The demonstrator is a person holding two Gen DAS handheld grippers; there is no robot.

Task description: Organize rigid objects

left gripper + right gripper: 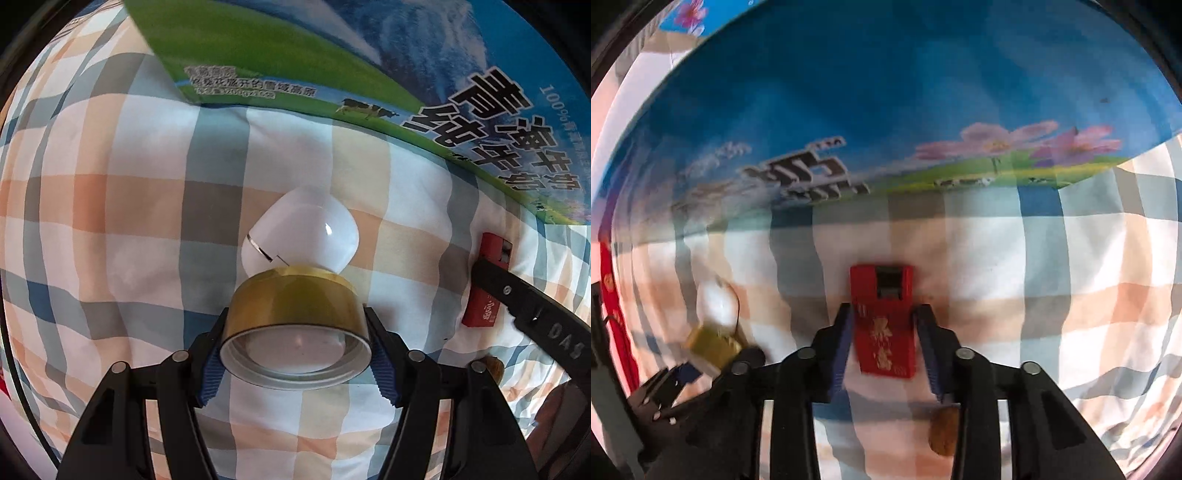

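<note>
Left gripper (295, 347) reaching low and forward over the checked cloth (110, 206), fingers (210, 369) pinching a roll of yellowish tape (295, 310) by its curved sides, ribbed blue pads pressed to the glossy band. Roll tilted, white inner core ring facing the camera, hollow middle showing cloth through it. Just beyond and touching the roll's far edge in this view, a smooth white rounded case (301, 229), glossy, with a thin seam and a notch on its near side, lying on the cloth.

Right gripper (884, 332) held level, pointing ahead, fingers (842, 350) spread on either side of a flat red rectangular box (884, 321) with gold lettering and a dark window near its far end; contact with the pads not clear through the blur. Box lying flat on the cloth. A small brown rounded lump (943, 430) under the right-hand finger, unclear what.

Behind both, a large printed milk carton (424, 74), blue sky, green meadow, cows, pink flowers, bold black characters, standing on the soft, wrinkled plaid fabric in orange, grey-blue and white.
</note>
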